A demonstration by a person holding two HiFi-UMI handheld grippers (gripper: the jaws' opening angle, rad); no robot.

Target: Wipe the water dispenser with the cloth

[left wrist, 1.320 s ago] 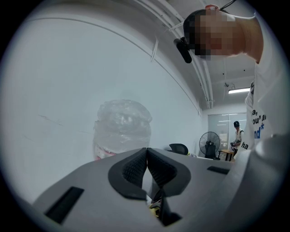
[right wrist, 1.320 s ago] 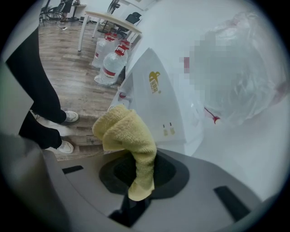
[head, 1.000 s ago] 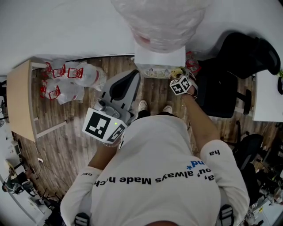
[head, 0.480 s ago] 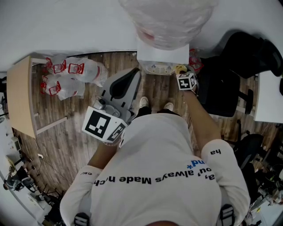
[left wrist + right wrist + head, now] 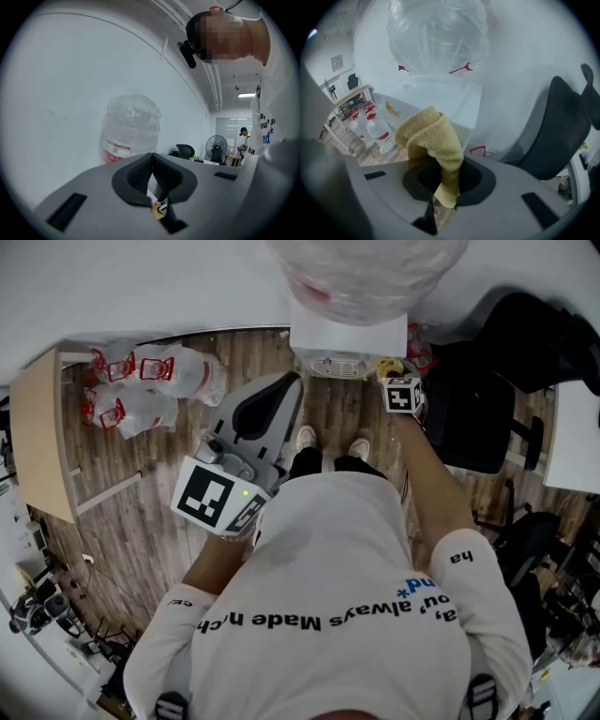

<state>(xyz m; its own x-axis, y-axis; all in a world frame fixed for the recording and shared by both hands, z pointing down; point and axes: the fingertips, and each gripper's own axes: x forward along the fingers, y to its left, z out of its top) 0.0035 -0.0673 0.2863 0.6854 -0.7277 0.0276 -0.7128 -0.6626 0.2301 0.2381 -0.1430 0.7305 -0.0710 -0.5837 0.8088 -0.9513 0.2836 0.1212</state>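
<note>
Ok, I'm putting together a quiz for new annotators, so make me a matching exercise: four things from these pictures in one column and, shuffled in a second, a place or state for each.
Things:
1. cloth
2. left gripper
3. big water bottle
4. black office chair

Places or states:
a. shut, with nothing between its jaws
b. standing on top of the white dispenser
c. pinched in the right gripper
d. beside the dispenser, on the person's right

Pairs: 1-c, 2-a, 3-b, 4-d.
</note>
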